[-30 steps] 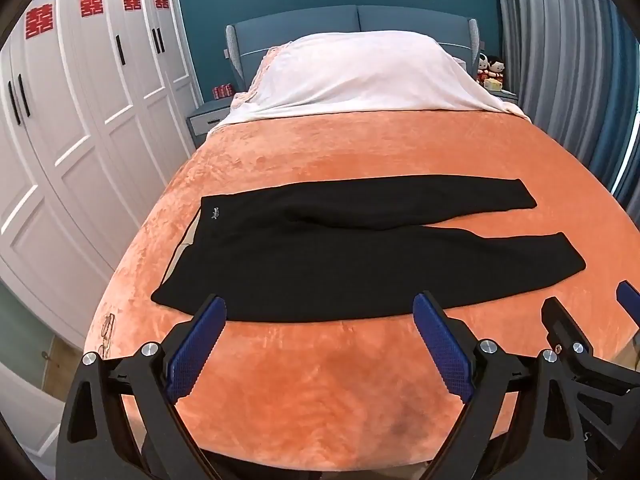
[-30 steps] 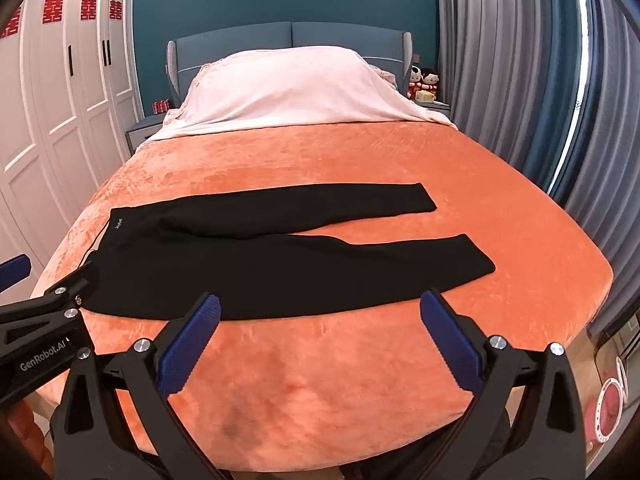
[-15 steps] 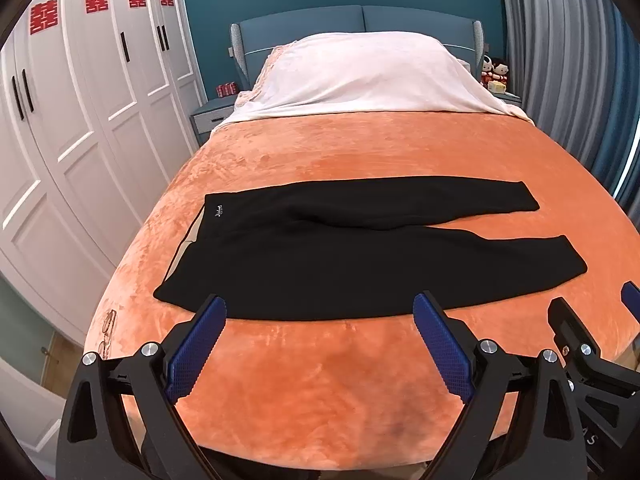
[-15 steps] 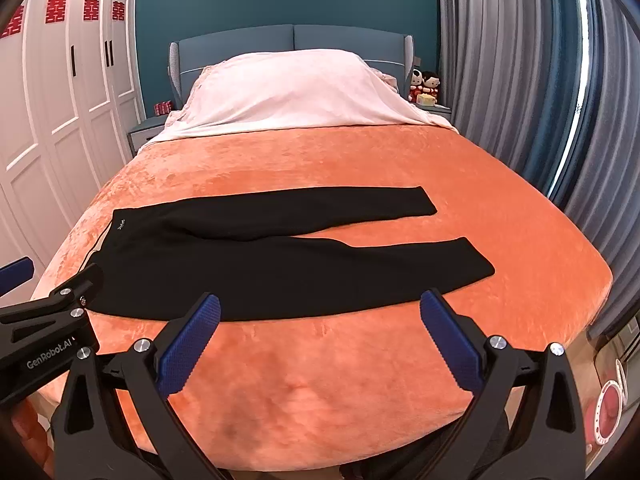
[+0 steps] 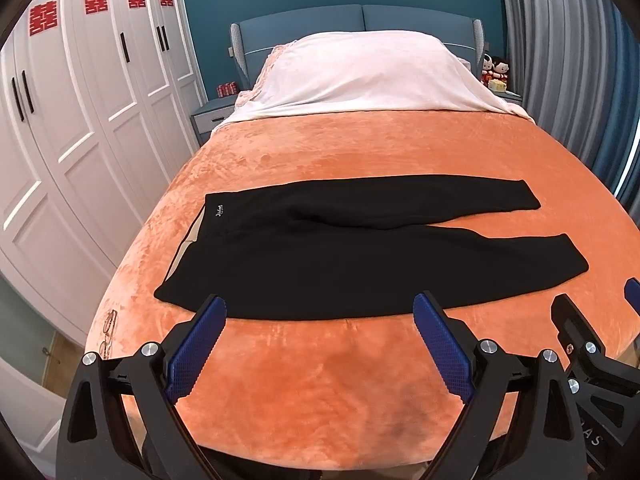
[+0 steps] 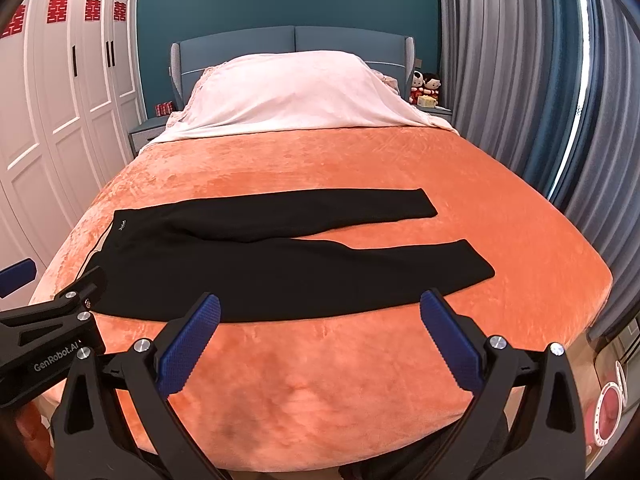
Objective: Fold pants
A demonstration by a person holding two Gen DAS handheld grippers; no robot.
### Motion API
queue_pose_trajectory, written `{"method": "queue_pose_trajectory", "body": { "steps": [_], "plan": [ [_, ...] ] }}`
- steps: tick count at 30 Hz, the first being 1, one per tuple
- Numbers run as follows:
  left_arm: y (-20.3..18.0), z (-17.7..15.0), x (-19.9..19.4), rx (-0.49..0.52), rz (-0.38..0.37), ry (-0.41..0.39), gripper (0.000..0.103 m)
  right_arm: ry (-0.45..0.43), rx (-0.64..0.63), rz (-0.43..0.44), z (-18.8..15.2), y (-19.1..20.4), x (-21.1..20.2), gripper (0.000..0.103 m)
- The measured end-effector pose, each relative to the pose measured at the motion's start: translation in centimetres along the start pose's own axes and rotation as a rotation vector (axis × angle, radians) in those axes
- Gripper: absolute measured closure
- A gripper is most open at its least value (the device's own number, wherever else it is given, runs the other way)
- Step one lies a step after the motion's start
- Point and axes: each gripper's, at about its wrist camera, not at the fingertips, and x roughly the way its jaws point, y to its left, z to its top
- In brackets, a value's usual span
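Two grippers were in front of me, both held above the near edge of the bed and neither touching anything. The left gripper had its blue-padded fingers spread wide with only orange bedcover between them. The right gripper stood the same way — jaws released, nothing in them — and in the left wrist view I saw part of it at the lower right corner, while the right wrist view caught the left one at its lower left.

The black pants lay flat across the bedcover, sideways to me, unfolded. The waistband pointed toward the white wardrobe on the left, with a small pale logo near its far corner. Both legs ran to the right and parted toward the cuffs: the far leg ended short of the grey curtains, and the near leg lay closer to my fingers. The near edge of the pants sat just beyond the fingertips of both grippers, apart from them.

At the head of the bed, a pale pink cover draped over the pillows.
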Motion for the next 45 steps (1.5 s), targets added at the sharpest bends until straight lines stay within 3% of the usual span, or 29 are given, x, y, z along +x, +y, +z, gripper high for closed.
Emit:
{"method": "queue_pose_trajectory", "body": {
  "steps": [45],
  "plan": [
    [0.7, -1.1, 1.0, -0.007, 0.006, 0.021, 0.011, 0.021, -0.013, 0.011, -0.4, 0.4, 0.7, 0.005]
  ]
}}
